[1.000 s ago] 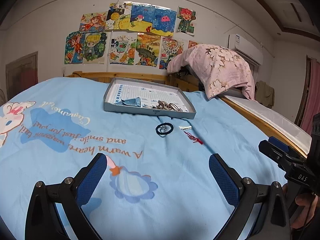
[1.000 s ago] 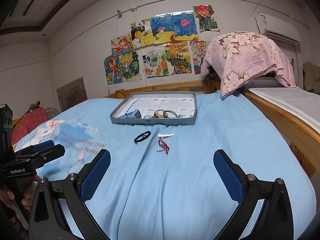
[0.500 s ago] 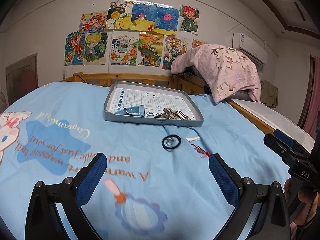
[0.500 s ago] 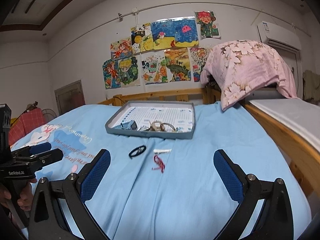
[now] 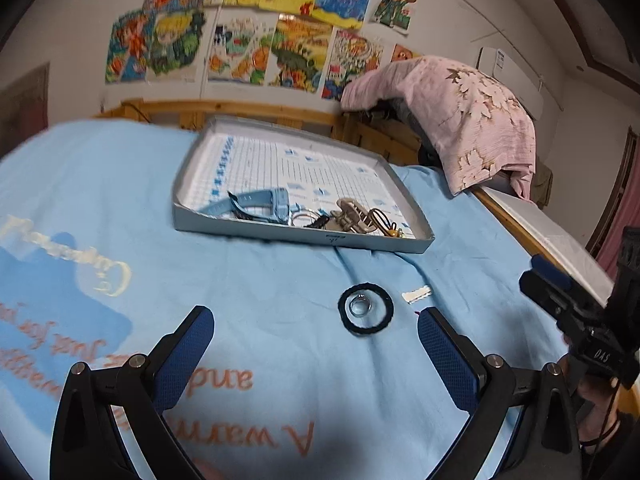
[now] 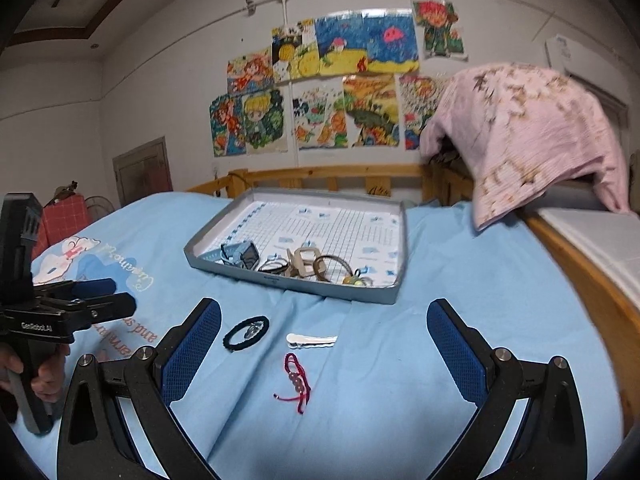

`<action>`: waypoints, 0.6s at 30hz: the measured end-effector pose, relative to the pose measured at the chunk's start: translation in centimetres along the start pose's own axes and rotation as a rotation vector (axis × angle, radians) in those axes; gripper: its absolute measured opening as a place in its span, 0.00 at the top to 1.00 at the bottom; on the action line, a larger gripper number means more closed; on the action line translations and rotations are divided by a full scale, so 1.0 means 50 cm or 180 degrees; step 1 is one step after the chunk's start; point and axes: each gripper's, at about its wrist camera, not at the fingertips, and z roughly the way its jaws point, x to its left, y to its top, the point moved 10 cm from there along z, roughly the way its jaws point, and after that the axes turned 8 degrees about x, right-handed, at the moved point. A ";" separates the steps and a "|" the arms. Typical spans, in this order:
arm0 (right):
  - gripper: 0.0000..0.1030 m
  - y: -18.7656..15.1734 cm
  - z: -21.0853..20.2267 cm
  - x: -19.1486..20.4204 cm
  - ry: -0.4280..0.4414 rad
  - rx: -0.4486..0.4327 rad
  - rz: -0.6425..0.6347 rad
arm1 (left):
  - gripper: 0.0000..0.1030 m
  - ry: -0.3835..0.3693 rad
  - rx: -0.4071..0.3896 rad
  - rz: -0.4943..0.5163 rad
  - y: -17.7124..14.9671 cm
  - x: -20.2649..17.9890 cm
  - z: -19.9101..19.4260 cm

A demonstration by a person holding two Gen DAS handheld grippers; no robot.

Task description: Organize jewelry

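Both wrist views look low across the light blue bedsheet (image 5: 280, 288) toward 12 o'clock. They share the shallow grey cardboard tray (image 5: 304, 236) (image 6: 296, 284).

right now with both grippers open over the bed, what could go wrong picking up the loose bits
The ring lies inside the black hair tie; grabbing one may drag or flick the other. The red string bracelet and white clip lie flat on the soft sheet, so fingers could pinch fabric instead.
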 end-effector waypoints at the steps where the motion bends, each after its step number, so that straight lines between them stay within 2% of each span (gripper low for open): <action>1: 0.02 -0.004 0.016 0.000 0.0055 0.0036 0.0026 | 0.01 -0.0060 0.0047 -0.0043 0.002 0.003 0.017; 4: 0.04 -0.015 0.053 -0.004 0.0164 0.0126 0.0109 | 0.05 -0.0188 0.0157 -0.0078 0.007 -0.001 0.059; 7: 0.26 -0.030 0.084 -0.007 0.0281 0.0225 0.0167 | 0.16 -0.0329 0.0269 -0.0050 0.010 -0.014 0.096; 8: 0.33 -0.036 0.093 -0.007 0.0307 0.0266 0.0177 | 0.23 -0.0372 0.0298 -0.0037 0.008 -0.018 0.105; 10: 0.40 -0.051 0.108 -0.001 0.0373 0.0339 0.0155 | 0.32 -0.0488 0.0384 -0.0009 0.000 -0.030 0.129; 12: 0.49 -0.063 0.118 0.007 0.0456 0.0395 0.0104 | 0.46 -0.0575 0.0463 0.0013 -0.010 -0.037 0.149; 15: 0.61 -0.079 0.132 0.025 0.0530 0.0515 -0.0020 | 0.53 -0.0678 0.0567 0.0001 -0.033 -0.038 0.173; 18: 0.67 -0.104 0.153 0.039 0.0527 0.0709 -0.0131 | 0.58 -0.0796 0.0598 -0.0091 -0.048 -0.028 0.192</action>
